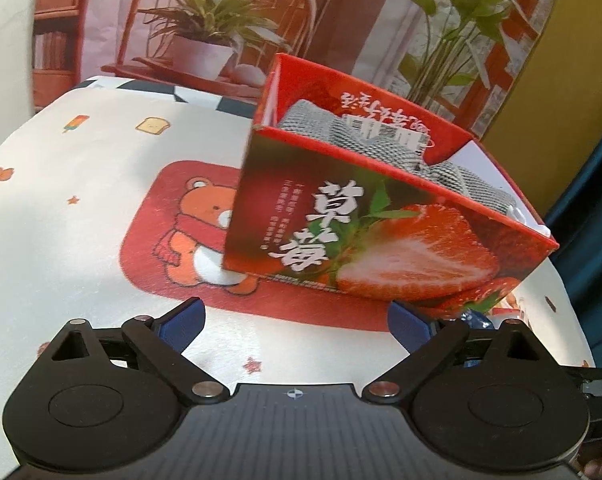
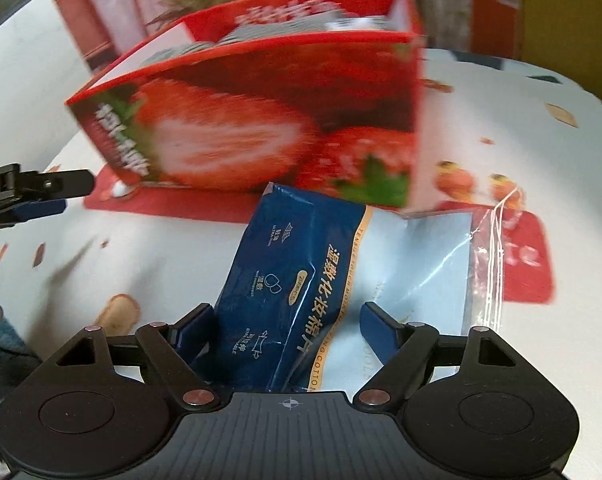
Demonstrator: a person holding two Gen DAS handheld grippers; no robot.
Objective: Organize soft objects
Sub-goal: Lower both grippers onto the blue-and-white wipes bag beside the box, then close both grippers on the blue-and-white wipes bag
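The right gripper [image 2: 287, 330] gapes around a blue plastic pack [image 2: 293, 280]; its near end is hidden. The left gripper [image 1: 295, 320] is open before the red strawberry cardboard box [image 1: 381, 220].

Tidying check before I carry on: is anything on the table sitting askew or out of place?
Yes. The blue packet lies slanted on the table, outside the strawberry box, which already holds a grey cloth.

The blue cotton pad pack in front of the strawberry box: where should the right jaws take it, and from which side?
Grip the blue cotton pad pack across its narrow width at the near, padded end, coming from above and in front, as the right gripper already straddles it. The flat, empty-looking pale flap offers less to pinch, and the strawberry box blocks the far end.
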